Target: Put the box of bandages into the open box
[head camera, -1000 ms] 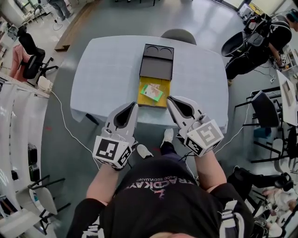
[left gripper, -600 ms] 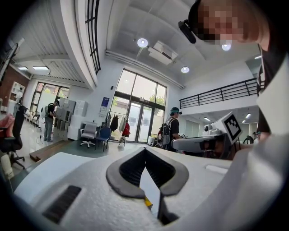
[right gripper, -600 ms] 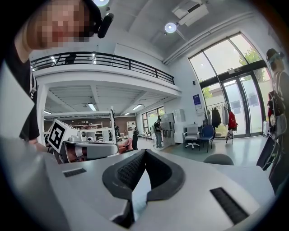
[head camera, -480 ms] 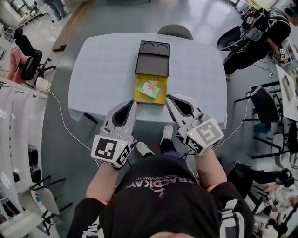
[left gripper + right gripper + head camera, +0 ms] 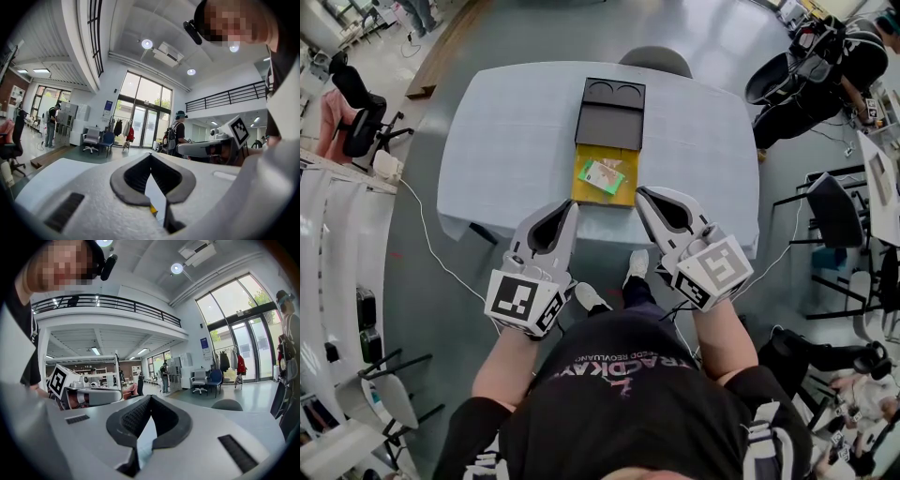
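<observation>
From the head view, the box of bandages point(image 5: 604, 175) already lies inside the yellow half of the open box point(image 5: 620, 198), askew to its walls, so the placing looks done to me. Your left tool point(image 5: 570, 210) and right tool point(image 5: 643, 196) hang just beside that yellow half's near corners, at the near edge of the surface point(image 5: 516, 131). Each has its tips together and nothing in them. The open box itself sits close to that near edge, and that is the risk I see: a careless pull back or a sideways swing could catch a corner and drag or tip the whole thing off toward your lap

In the left gripper view, the jaws meet at their tips, with only pale surface and a sliver of yellow showing through the gap below them; nothing is pinched

In the right gripper view, the jaws are likewise pressed together and empty. With neither tool holding anything, a knock is the main hazard. I cannot tell whether a corner of the box of bandages rides up on a wall, which could foul the black lid half point(image 5: 612, 112)
</observation>
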